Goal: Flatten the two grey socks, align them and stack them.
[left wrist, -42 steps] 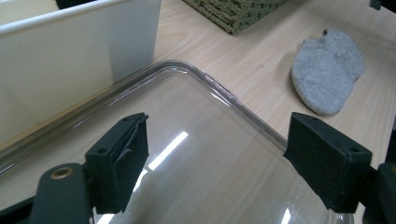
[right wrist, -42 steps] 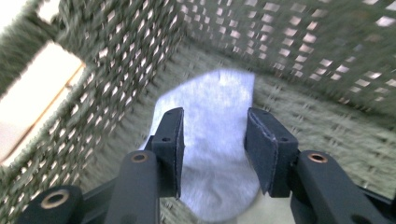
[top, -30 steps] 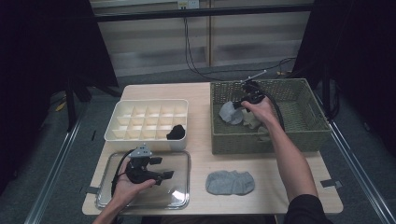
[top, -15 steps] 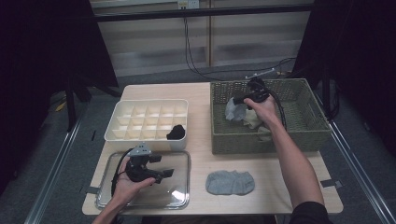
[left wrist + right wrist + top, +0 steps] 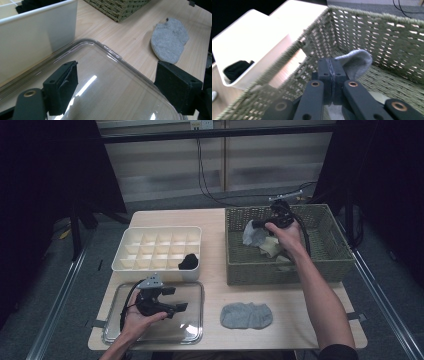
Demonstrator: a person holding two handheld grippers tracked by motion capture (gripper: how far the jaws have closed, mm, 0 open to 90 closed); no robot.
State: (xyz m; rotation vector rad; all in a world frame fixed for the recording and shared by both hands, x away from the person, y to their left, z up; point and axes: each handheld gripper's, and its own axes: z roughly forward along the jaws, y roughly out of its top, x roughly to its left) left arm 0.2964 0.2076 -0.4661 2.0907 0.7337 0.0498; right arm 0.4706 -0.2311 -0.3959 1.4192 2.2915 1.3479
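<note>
My right gripper (image 5: 256,226) (image 5: 332,72) is shut on a light grey sock (image 5: 253,236) (image 5: 358,63), whose thin cloth is pinched between the pads, and it holds the sock lifted inside the green wicker basket (image 5: 334,257) (image 5: 387,35). Pale socks (image 5: 272,248) lie under it on the basket floor. My left gripper (image 5: 172,299) (image 5: 117,90) rests in the hand over the clear plastic lid (image 5: 192,332) (image 5: 112,72), jaws wide apart with nothing between them. A grey sock (image 5: 247,315) (image 5: 170,41) lies flat on the table near the front.
A white divided organiser box (image 5: 150,245) (image 5: 37,42) stands left of the basket with a black sock (image 5: 188,261) (image 5: 237,68) in its front right cell. The wooden table (image 5: 215,285) ends close behind the basket, and cables trail off the far side.
My right gripper has risen inside the basket with the light grey sock, drawing it up off the pile. The left hand has stayed still.
</note>
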